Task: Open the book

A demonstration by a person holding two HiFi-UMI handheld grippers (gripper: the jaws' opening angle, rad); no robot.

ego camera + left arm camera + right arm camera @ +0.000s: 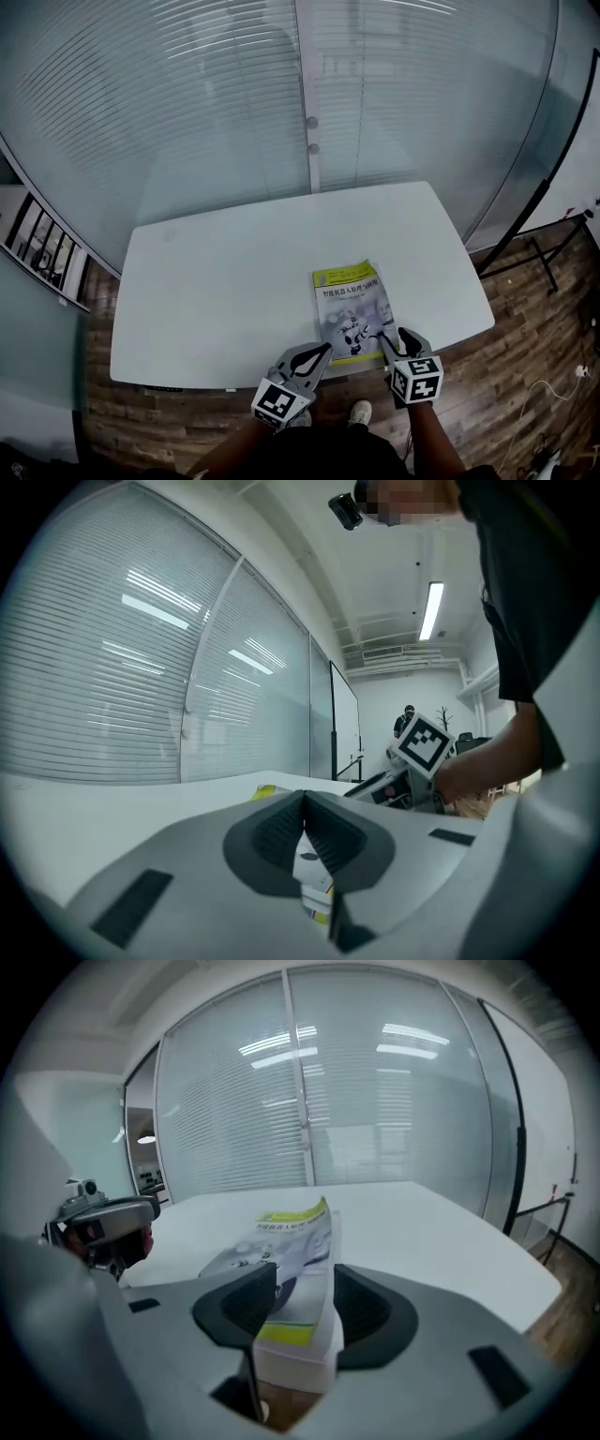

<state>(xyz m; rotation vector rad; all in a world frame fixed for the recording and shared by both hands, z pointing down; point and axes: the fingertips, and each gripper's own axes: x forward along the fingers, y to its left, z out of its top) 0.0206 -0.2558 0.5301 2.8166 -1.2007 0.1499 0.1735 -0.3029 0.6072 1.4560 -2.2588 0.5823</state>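
Observation:
A closed book (352, 309) with a yellow-and-grey cover lies on the white table (234, 281), close to its near edge. My right gripper (394, 336) is open at the book's near right corner. In the right gripper view the book (291, 1241) sits between the jaws of that gripper (305, 1302), the cover's right edge slightly raised, and the pads (253, 1302) do not press on it. My left gripper (323, 352) is at the book's near left corner. In its own view the left gripper (302, 803) has its jaws met at the tips, with a strip of the book (314, 883) visible below them.
A glass wall with blinds (309, 112) stands behind the table. Wooden floor (525, 356) surrounds it, with a black stand leg (539, 253) at the right and a shelf (42, 248) at the left. A person's shoe (359, 412) shows below the near edge.

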